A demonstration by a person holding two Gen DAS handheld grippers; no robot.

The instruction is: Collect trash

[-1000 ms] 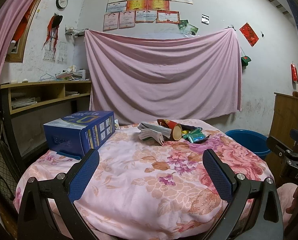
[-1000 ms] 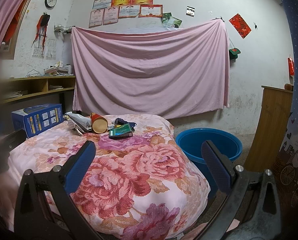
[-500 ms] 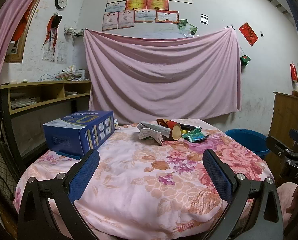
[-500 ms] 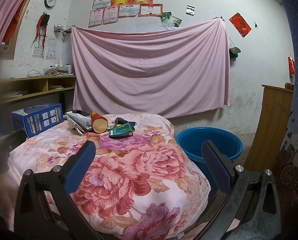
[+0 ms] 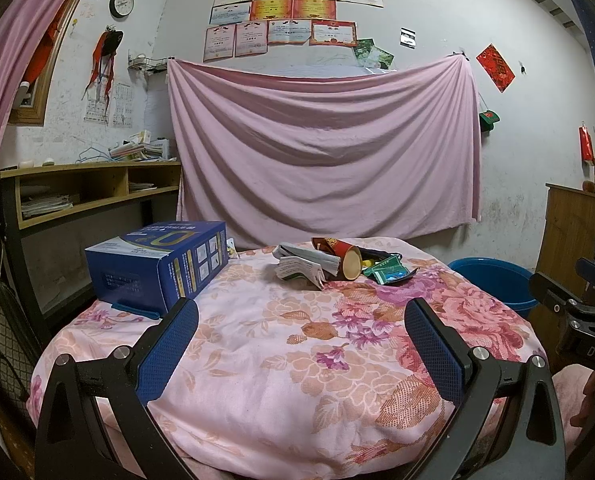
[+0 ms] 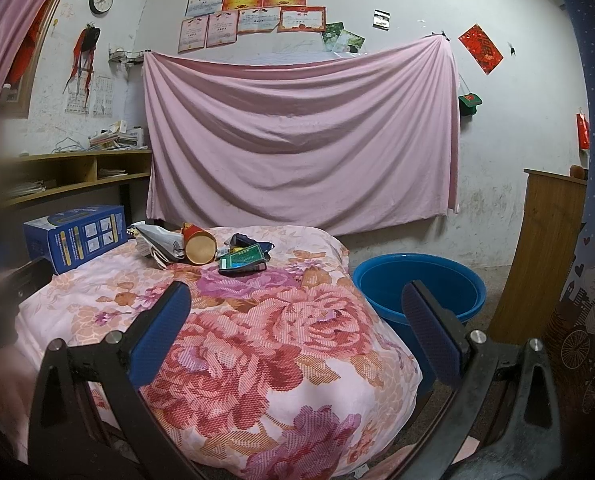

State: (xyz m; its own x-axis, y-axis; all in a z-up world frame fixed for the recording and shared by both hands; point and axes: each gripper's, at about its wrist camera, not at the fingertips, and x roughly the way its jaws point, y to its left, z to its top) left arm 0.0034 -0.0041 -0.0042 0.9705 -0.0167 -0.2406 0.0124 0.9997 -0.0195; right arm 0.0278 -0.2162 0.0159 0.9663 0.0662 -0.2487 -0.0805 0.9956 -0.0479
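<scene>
Crumpled grey-white paper (image 5: 303,266), a red cardboard tube (image 5: 337,258) lying on its side with its tan round end facing the cameras, and a flat green packet (image 5: 387,272) make up a small heap of trash near the far edge of the table. A dark wrapper under and behind the packet is too small to make out. The pieces touch one another. The table is round and covered by a soft quilted cloth (image 5: 297,360), pale pink with large woven roses in red, purple and orange.

At the table's left side sits a blue carton (image 5: 157,264), glossy and rectangular, well apart from the heap. On the floor just beside the table's right side stands a round blue plastic basin (image 6: 421,292), smooth-walled.

Both tools are held low at the near edge of the table, pointing toward the heap. The left gripper (image 5: 301,346) has its black arms spread wide, with textured blue pads (image 5: 167,352) apart and nothing between them. The right gripper (image 6: 297,332) is likewise spread and grips nothing, its right finger in front of the basin.
</scene>
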